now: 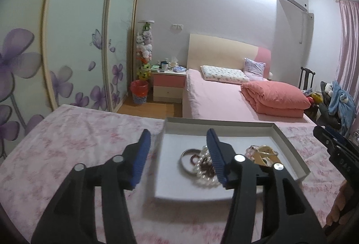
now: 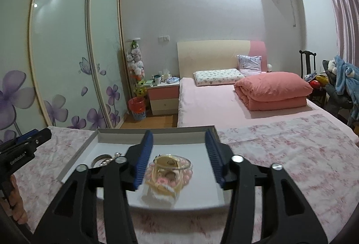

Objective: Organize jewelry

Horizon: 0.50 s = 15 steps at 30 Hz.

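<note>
A shallow white box (image 1: 289, 145) sits on a pink floral cloth and holds jewelry. In the left wrist view it holds a silver bangle (image 1: 184, 157), a pearl strand (image 1: 205, 174) tangled with dark red beads, and a gold piece (image 1: 265, 153). My left gripper (image 1: 178, 143) is open and empty over the box's left side. In the right wrist view the box (image 2: 154, 131) holds a gold bangle with pink beads (image 2: 171, 168) on a small white pad. My right gripper (image 2: 179, 142) is open and empty, its fingers astride that pile.
The pink floral cloth (image 1: 67, 143) covers the surface around the box. Beyond it stand a pink bed (image 2: 213, 102) with a folded quilt, a nightstand (image 2: 162, 96), a red bin (image 2: 136, 107) and sliding wardrobe doors (image 2: 56, 53). The right gripper shows at the left view's right edge (image 1: 332, 143).
</note>
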Each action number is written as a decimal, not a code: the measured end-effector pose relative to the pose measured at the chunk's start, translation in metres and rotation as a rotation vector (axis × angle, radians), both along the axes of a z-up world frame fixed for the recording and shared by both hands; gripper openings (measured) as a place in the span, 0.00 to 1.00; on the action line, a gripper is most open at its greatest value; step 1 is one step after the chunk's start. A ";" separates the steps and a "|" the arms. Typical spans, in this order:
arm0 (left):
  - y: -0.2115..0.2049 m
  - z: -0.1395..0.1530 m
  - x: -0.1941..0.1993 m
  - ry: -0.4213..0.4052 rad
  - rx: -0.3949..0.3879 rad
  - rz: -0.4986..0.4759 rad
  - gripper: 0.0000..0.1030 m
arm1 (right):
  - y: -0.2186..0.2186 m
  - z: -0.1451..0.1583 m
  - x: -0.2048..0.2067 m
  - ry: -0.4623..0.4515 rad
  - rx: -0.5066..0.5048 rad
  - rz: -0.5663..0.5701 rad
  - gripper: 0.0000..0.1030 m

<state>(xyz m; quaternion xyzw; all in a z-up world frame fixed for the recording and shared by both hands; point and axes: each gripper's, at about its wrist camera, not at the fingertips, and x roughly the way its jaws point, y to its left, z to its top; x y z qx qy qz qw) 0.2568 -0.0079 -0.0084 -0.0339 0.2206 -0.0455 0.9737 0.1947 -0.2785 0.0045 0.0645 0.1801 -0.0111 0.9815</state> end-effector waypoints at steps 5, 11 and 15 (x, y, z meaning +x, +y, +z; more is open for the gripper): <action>0.013 0.007 -0.045 -0.033 0.006 0.029 0.75 | 0.009 0.002 -0.038 -0.009 -0.002 0.017 0.71; 0.019 0.009 -0.093 -0.080 0.024 0.040 0.92 | 0.020 0.000 -0.076 -0.020 -0.016 0.024 0.96; 0.014 0.008 -0.120 -0.118 0.070 0.046 0.96 | 0.030 0.000 -0.094 -0.049 -0.081 -0.013 0.98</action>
